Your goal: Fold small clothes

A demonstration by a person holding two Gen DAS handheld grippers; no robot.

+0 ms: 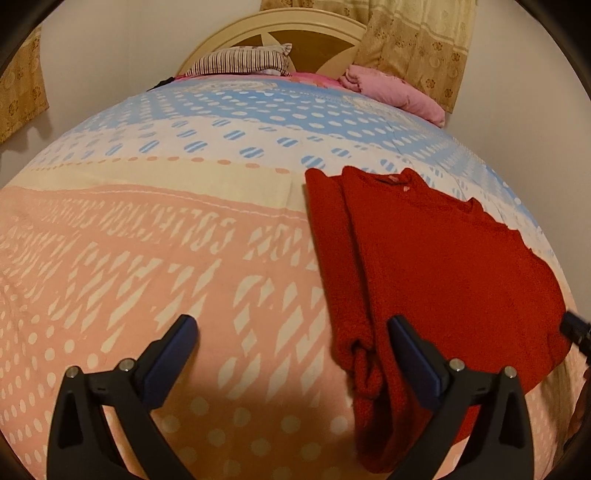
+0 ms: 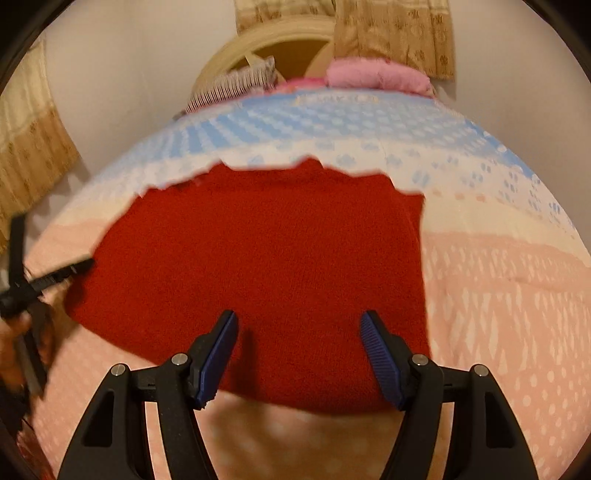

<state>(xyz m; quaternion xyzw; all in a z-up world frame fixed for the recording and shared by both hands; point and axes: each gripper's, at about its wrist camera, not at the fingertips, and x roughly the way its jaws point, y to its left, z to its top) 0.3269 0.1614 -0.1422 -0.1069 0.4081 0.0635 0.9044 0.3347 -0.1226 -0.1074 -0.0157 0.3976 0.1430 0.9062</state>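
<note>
1. Reading the left gripper (image 1: pixel 291 326) first: jaws spread about as wide as they go, nothing clamped. Its left finger sits over bare bedspread (image 1: pixel 147 258); its right finger (image 1: pixel 410 350) overlaps the red sweater (image 1: pixel 443 266) in the lower middle of the frame, contact not clear.
2. Folded sleeve roll of the sweater lies between the two left fingers, closer to the right one, lower centre of the left wrist view.
3. Right gripper (image 2: pixel 299 325) stands partly open, jaws apart with nothing pinched. Both blue pads (image 2: pixel 218 354) hang over the near hem of the sweater (image 2: pixel 258 251); touching or just above, cannot tell.
4. In the right wrist view the sweater fills the frame centre, laid flat on the bedspread (image 2: pixel 498 295), collar towards the top, near hem running under the fingers.
5. In the left wrist view the sweater takes the right half of the frame, with one sleeve folded in along its left edge.
6. Left gripper also shows at the left edge of the right wrist view, blurred (image 2: pixel 44 280), just beside the sweater's left side.
7. Pillows (image 1: pixel 243 61) and a pink blanket (image 1: pixel 391 92) sit at the top of the frame by the headboard (image 1: pixel 295 26), well apart from the sweater.
</note>
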